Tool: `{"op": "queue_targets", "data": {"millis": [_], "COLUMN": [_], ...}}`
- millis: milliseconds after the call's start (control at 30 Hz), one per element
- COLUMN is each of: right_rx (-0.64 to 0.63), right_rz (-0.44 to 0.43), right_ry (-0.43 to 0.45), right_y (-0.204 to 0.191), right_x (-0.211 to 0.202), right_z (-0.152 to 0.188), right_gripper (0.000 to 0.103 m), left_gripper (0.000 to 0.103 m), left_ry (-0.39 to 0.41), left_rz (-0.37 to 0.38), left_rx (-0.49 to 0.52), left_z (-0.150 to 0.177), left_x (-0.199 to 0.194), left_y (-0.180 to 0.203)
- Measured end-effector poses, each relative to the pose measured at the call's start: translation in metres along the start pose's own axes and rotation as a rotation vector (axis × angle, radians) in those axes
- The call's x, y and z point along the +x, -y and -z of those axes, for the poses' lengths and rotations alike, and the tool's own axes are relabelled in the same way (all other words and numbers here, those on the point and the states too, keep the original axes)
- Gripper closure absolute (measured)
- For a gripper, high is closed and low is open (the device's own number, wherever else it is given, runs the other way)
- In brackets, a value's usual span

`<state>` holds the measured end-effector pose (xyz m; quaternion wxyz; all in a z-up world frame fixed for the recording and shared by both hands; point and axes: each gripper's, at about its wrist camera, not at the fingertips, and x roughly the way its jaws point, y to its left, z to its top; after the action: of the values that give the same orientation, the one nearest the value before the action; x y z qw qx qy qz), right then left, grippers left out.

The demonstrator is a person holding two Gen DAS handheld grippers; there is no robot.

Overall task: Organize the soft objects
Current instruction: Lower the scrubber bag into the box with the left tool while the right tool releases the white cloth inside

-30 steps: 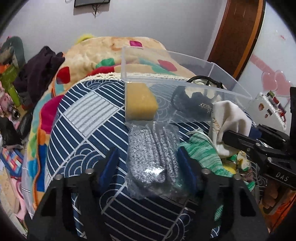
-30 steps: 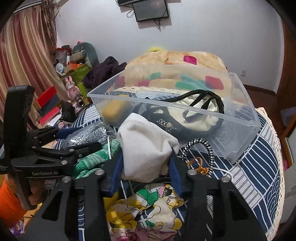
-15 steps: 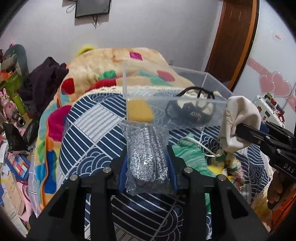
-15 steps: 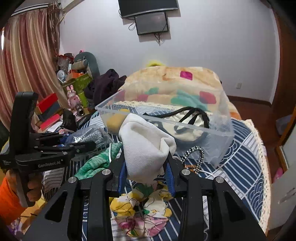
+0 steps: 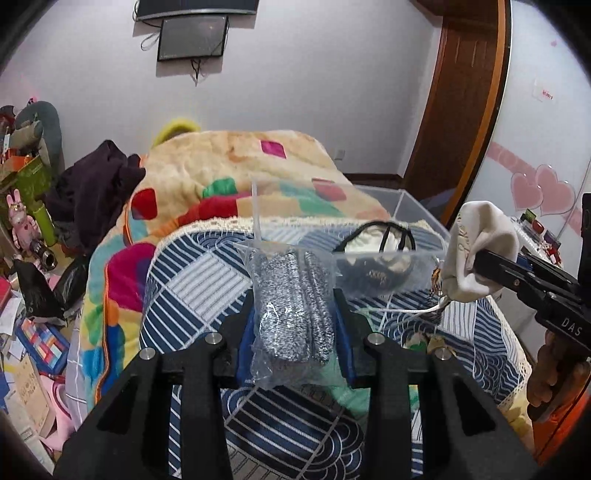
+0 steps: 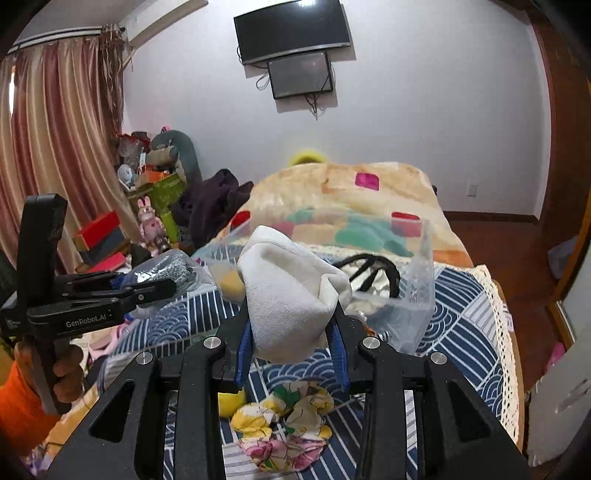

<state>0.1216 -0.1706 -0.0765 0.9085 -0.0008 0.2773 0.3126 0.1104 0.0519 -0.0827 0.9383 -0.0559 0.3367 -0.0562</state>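
Nearest, the left gripper [image 5: 293, 325] is clamped on a clear plastic bag of grey speckled knit [image 5: 291, 306], its blue-lined fingers [image 5: 245, 341] pressing the bag from both sides so that it stands lifted above the bedspread. Likewise, the right gripper [image 6: 291, 332] is closed on a cream white cloth [image 6: 291, 284], which bulges up out of the jaws in a soft fold (the same cloth shows from the side in the left view, pinched at its lower end, with a white cord hanging beneath it).

Below the right gripper, a crumpled yellow floral fabric [image 6: 284, 428] lies on the blue-and-white patterned bedspread [image 6: 469, 321], with a small yellow ball [image 6: 231, 402] just beside it. Under the left gripper a green knitted piece [image 5: 351, 395] shows, partly hidden by the bag.

Just beyond both held items sits a clear plastic bin [image 6: 421, 288] on the bedspread. Inside it lie a yellow sponge [image 6: 229, 282] at the left end and a cream bag with black straps [image 6: 373, 269] further right. Neither held item is inside the bin; both hang in front of its near wall.

Farther back a multicoloured patchwork blanket [image 5: 229, 166] is heaped, with a dark garment [image 5: 94, 188] to its left. On the far wall hang two dark screens [image 6: 295, 33].
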Motion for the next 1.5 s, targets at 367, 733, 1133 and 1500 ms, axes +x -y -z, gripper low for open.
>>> {"op": "queue_targets", "data": {"millis": [367, 733, 1133, 1500], "right_rx": [0.044, 0.004, 0.005, 0.019], "right_rz": [-0.001, 0.041, 0.114, 0.121], "right_ry": [0.059, 0.132, -0.015, -0.157], "right_y": [0.009, 0.011, 0.028, 0.048], "right_x": [0.002, 0.003, 0.051, 0.070], "right_z": [-0.020, -0.053, -0.041, -0.024], "right_gripper": [0.071, 0.071, 0.071, 0.069], "left_gripper": [0.066, 0.066, 0.066, 0.066], "left_ry": [0.063, 0.066, -0.100, -0.194], "left_rz": [0.019, 0.011, 0.080, 0.049], "left_rx": [-0.032, -0.019, -0.011, 0.018], "left_z": [-0.029, -0.060, -0.062, -0.058], "left_x": [0.003, 0.029, 0.101, 0.140], "left_y": [0.002, 0.010, 0.025, 0.040]}}
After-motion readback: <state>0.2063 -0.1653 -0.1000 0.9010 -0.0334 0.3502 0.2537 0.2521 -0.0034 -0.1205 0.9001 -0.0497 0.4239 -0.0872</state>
